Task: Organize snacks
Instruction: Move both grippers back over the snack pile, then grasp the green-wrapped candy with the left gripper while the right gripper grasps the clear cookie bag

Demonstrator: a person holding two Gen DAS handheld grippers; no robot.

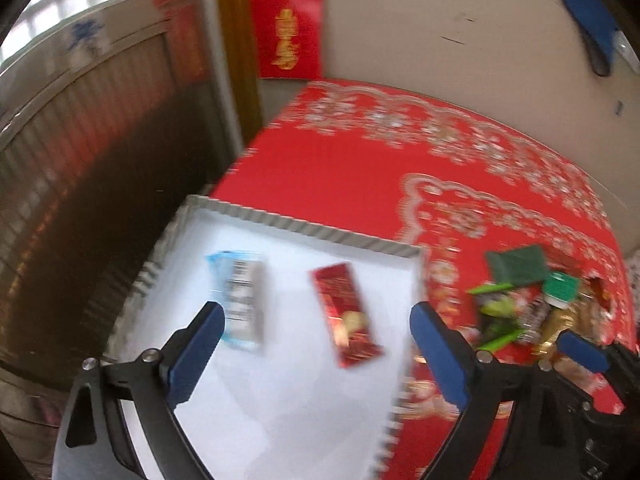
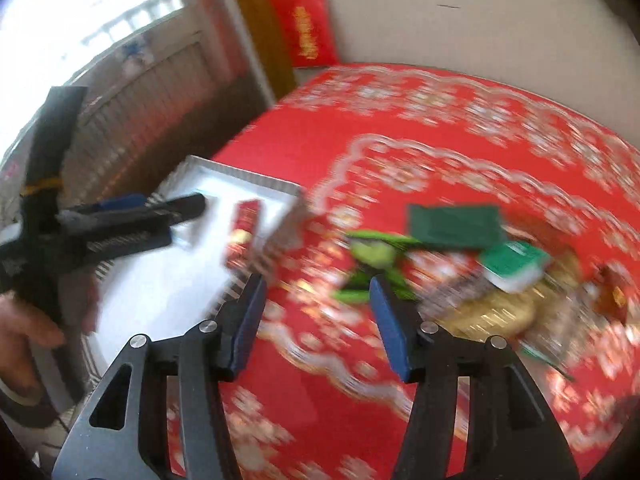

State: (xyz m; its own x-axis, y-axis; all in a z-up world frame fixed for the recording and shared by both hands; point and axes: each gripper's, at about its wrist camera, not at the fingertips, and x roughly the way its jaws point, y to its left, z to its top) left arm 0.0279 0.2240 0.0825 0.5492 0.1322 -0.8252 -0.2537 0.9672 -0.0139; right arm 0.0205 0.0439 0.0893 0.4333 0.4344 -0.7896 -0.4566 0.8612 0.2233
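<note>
Left tool point(image 1: 316, 344): jaws spread wide, nothing between them, hovering over the white tray point(image 1: 304, 229). Right tool point(image 2: 316, 320): jaws also wide and empty, above the red cloth of the tabletop point(image 2: 400, 120), aimed toward the snack pile point(image 2: 480, 264).

Tray contents: a blue-and-white pack point(image 1: 240, 300) and a red pack point(image 1: 346, 316), lying flat, side by side and apart. The tray sits at the left edge of the tabletop.

Unsorted snacks lie heaped to the right of the tray, near but not touching it: a dark green pack point(image 2: 456, 222), a bright green pack point(image 2: 372, 256) nearest the right tool, a green-and-white box point(image 2: 514, 266), and gold wrappers point(image 2: 496, 312). Both views are motion-blurred; finer detail of the heap cannot be told.

Assessment: the step in hand appears to be the right tool fetching the next snack. Recommended practice:
- Take the bright green pack first; it lies at the heap's near edge and is least overlapped.
- Close across its narrow width, low to the cloth, without pinching the cloth.
- Lift clear before travelling, so neighbours are not dragged.
- Place it on the bare tray floor beside the red pack, keeping the left tool out of the path.
</note>
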